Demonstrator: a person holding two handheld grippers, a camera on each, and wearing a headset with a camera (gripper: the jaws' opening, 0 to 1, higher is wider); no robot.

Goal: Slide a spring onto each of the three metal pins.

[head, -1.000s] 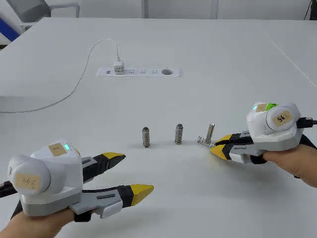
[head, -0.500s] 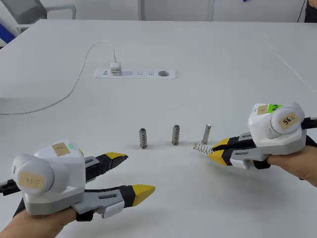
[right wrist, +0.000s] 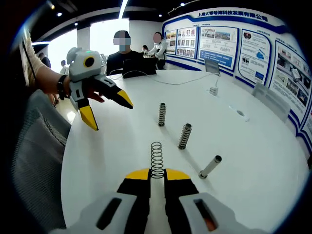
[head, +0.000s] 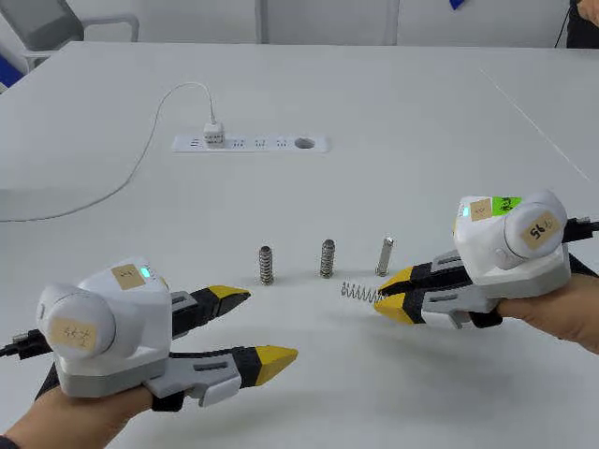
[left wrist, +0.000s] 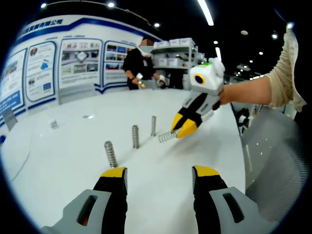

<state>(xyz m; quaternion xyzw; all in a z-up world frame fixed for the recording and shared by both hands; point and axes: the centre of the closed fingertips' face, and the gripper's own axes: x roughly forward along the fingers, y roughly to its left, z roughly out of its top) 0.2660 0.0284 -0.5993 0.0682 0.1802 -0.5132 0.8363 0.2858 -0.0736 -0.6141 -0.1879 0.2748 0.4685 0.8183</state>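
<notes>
Three metal pins stand in a row on the white table. The left pin (head: 266,265) and the middle pin (head: 327,258) each carry a spring, while the right pin (head: 385,255) is bare. My right gripper (head: 382,297) is shut on a loose spring (head: 358,293), which sticks out level in front of the bare pin and a little to its left. From the right gripper view, that spring (right wrist: 156,158) rises from the closed tips (right wrist: 157,174), with the bare pin (right wrist: 210,166) to the right. My left gripper (head: 262,327) hovers open at the near left, holding nothing.
A white power strip (head: 250,144) with a plugged-in charger (head: 213,133) and its cable (head: 140,159) lies farther back on the table. A grey chair (head: 37,21) stands beyond the far left corner. People stand at the far end in the right gripper view.
My right gripper has taken the spring from beside the base of the bare pin and drawn it left and nearer to me. The left gripper has stayed open and almost still.
</notes>
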